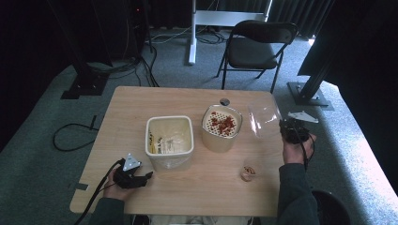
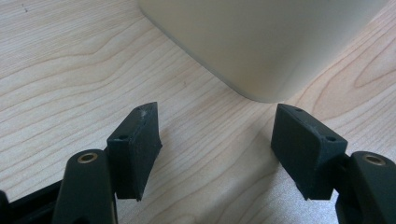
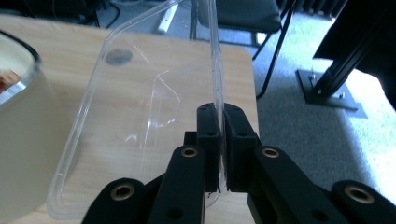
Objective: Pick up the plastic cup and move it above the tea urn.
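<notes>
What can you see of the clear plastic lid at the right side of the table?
The clear plastic lid is thin, see-through and glossy, rectangular with rounded corners and a raised rim. It is held tilted up on edge near the table's right edge, beside the round container. The right tool is shut on its rim; whether its lower edge touches the table is unclear.

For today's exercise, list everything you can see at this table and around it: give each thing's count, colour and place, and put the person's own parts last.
Table: one, light wood, centre.
Square tub: one, cream, left of centre.
Round tub: one, cream, red bits on top, right of centre.
Clear lid: one, transparent, right edge, clamped in right tongs.
Small cup: one, clear, front right.
Folding chair: one, black, behind table.
Left tongs: black, open, beside square tub.
Right tongs: black, shut on lid.
</notes>
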Demonstrator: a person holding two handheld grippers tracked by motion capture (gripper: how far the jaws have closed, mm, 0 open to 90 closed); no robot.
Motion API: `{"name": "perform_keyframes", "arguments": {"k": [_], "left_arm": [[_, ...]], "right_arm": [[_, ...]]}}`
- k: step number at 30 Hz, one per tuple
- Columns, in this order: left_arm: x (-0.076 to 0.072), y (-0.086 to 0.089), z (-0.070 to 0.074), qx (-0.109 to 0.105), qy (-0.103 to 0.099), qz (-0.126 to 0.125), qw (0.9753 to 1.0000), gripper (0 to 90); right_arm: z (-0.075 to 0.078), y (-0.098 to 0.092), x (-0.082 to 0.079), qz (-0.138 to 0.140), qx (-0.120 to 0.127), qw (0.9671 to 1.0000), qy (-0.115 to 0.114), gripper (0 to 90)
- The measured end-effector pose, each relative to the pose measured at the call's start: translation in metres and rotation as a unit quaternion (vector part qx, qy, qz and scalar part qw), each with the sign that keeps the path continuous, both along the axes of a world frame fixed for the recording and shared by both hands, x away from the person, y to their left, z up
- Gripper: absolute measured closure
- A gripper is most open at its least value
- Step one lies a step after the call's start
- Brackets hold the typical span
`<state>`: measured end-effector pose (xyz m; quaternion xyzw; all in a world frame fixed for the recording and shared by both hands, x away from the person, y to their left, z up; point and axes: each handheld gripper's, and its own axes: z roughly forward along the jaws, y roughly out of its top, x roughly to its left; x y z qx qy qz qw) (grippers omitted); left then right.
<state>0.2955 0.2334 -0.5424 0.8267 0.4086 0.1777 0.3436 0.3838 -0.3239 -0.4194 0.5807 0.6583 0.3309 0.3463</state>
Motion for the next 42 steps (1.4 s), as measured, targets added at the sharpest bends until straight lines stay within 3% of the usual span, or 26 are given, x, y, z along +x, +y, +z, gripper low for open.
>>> {"name": "perform_keyframes", "arguments": {"k": [6,12,22,25,29,36,40,42], "left_arm": [[0.000,0.000,0.000,0.000,0.000,0.000,1.0000,33.3],[0.000,0.000,0.000,0.000,0.000,0.000,1.0000,33.4],[0.000,0.000,0.000,-0.001,-0.001,0.002,1.0000,33.3],[0.000,0.000,0.000,-0.002,0.000,0.002,1.0000,33.3],[0.000,0.000,0.000,-0.002,-0.001,0.002,1.0000,33.3],[0.000,0.000,0.000,-0.001,0.000,0.001,1.0000,33.3],[0.000,0.000,0.000,-0.001,0.001,0.001,1.0000,33.3],[0.000,0.000,0.000,-0.001,0.000,0.002,1.0000,33.3]], "right_arm": [[0.025,0.004,-0.007,0.007,0.002,0.9997,-0.023,86.7],[0.053,0.019,-0.018,0.040,0.003,0.9982,-0.045,86.7],[0.073,0.059,-0.029,0.112,0.000,0.9922,-0.055,86.6],[0.074,0.076,-0.030,0.142,-0.011,0.9886,-0.049,86.6],[0.075,0.090,-0.029,0.170,-0.003,0.9844,-0.045,86.6],[0.077,0.124,-0.031,0.237,0.018,0.9707,-0.033,86.5],[0.077,0.143,-0.032,0.273,0.025,0.9614,-0.028,86.5],[0.077,0.146,-0.032,0.279,0.026,0.9597,-0.027,86.5]]}}
